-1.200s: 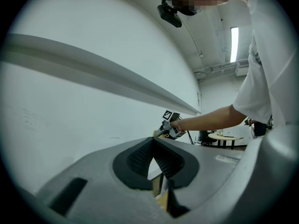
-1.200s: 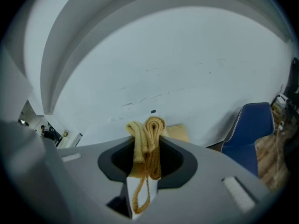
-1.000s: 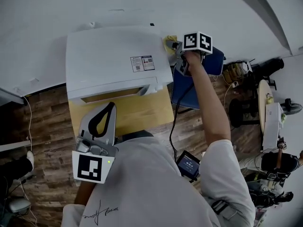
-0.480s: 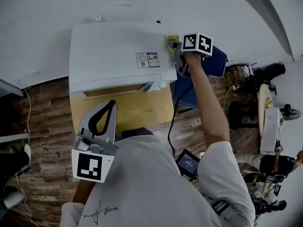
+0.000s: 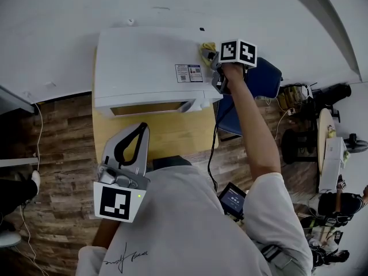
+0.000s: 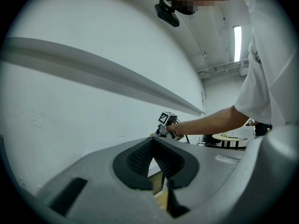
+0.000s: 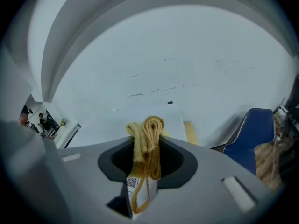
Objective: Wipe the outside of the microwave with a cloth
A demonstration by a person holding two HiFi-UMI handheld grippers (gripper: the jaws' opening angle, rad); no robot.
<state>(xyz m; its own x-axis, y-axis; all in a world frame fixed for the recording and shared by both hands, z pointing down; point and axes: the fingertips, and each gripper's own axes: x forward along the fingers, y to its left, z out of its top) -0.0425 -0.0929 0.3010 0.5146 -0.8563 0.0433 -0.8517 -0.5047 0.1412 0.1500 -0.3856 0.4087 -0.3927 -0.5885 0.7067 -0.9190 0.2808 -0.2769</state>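
The yellow cloth (image 7: 146, 141) is bunched in folds between the jaws of your right gripper (image 5: 214, 57), which are closed tight on it; a white tag with a small printed code and a loose loop of thread hang down from it. In the head view, the cloth (image 5: 205, 50) touches the back right corner of the white microwave (image 5: 146, 68), at the edge of its top panel. Your right arm reaches out straight over the right side of the microwave, with the marker cube on top of the gripper.

The microwave sits on a wooden table (image 5: 167, 138), with its back towards the white wall (image 5: 86, 10). Two small stickers (image 5: 188, 73) lie on its top near the right edge.

Your left gripper (image 5: 125, 157) hangs low over the near edge of the table, well apart from the microwave. Its jaws meet at the tips and nothing is held between them.

A blue chair (image 5: 265, 80) stands just beside the table on the right, on a wooden floor (image 5: 54, 142).
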